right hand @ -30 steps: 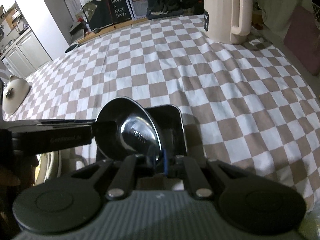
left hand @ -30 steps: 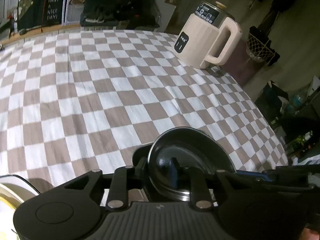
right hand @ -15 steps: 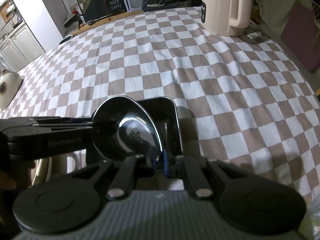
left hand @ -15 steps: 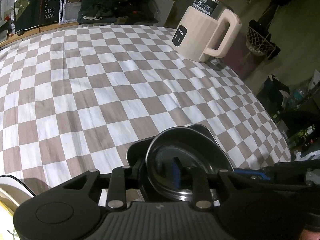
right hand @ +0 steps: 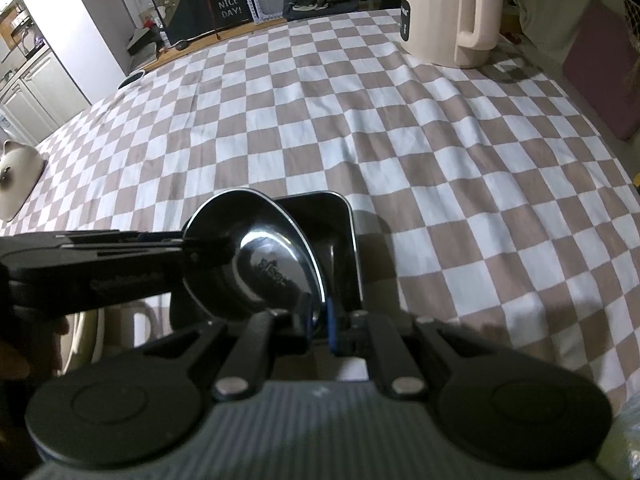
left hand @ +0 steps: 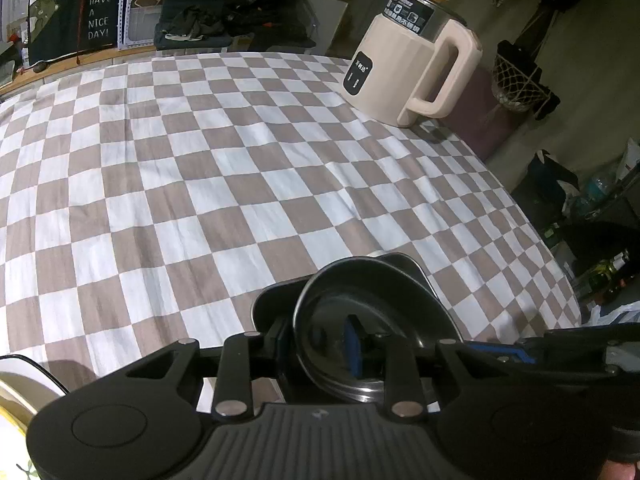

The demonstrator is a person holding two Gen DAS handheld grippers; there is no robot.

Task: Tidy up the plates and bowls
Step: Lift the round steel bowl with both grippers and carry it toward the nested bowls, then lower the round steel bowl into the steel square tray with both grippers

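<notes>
A round steel bowl (left hand: 372, 320) is held tilted over a dark square tray (left hand: 272, 304) on the checkered tablecloth. My left gripper (left hand: 320, 344) is shut on the bowl's rim. In the right wrist view the same bowl (right hand: 260, 264) sits over the square tray (right hand: 344, 240), and my right gripper (right hand: 318, 320) is shut on the bowl's near rim. The left gripper (right hand: 188, 246) reaches in from the left and clamps the bowl's opposite rim. The right gripper's body (left hand: 560, 344) shows at the right of the left wrist view.
A cream electric kettle (left hand: 412, 68) stands at the table's far right, also in the right wrist view (right hand: 444, 12). A pale plate's rim (left hand: 24, 380) lies at the near left. A white lidded pot (right hand: 16, 176) sits at the left edge. The table edge drops off on the right.
Both grippers keep their hold on the bowl. The views have shifted slightly; the bowl and tray stay at about the same spot before the grippers.
</notes>
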